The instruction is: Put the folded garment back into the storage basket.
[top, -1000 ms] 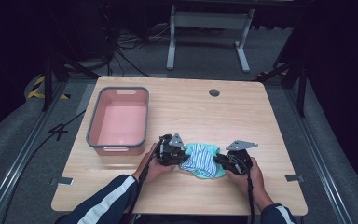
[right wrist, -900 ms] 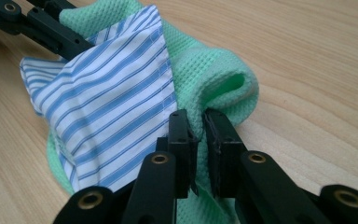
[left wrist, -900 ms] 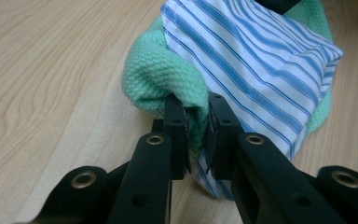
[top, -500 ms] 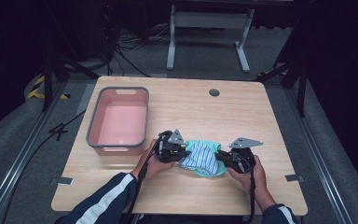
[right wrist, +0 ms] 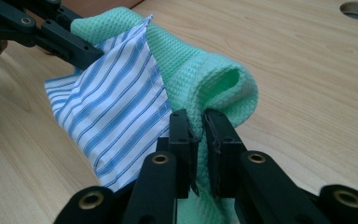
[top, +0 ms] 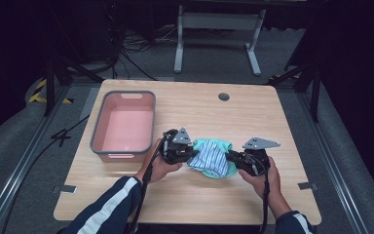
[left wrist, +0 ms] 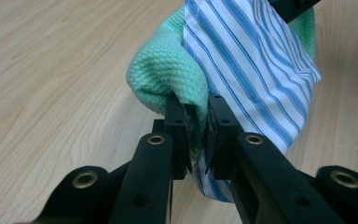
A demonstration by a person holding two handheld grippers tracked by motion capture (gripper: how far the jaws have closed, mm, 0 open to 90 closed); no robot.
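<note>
A mint-green waffle cloth (top: 220,146) and a blue-and-white striped cloth (top: 209,160) hang bunched together between my two grippers, lifted a little off the wooden table (top: 190,195). My left gripper (top: 189,154) is shut on the bundle's left edge; in the left gripper view its jaws pinch the green cloth (left wrist: 168,74) and the striped cloth (left wrist: 256,60) together at the gripper (left wrist: 197,128). At the bundle's right end my right gripper (top: 230,157) is shut on it too. In the right gripper view the gripper (right wrist: 198,140) clamps a fold of green cloth (right wrist: 205,74), with the striped cloth (right wrist: 112,112) beside it.
A pink tub with a grey rim (top: 123,124) stands empty at the left of the table, close to my left hand. A round cable hole (top: 224,96) sits near the table's far edge. Bare wood lies to the right and front.
Both grippers have risen slightly with the cloth bundle held between them, so it hangs a little higher over the table. The grips are unchanged.
</note>
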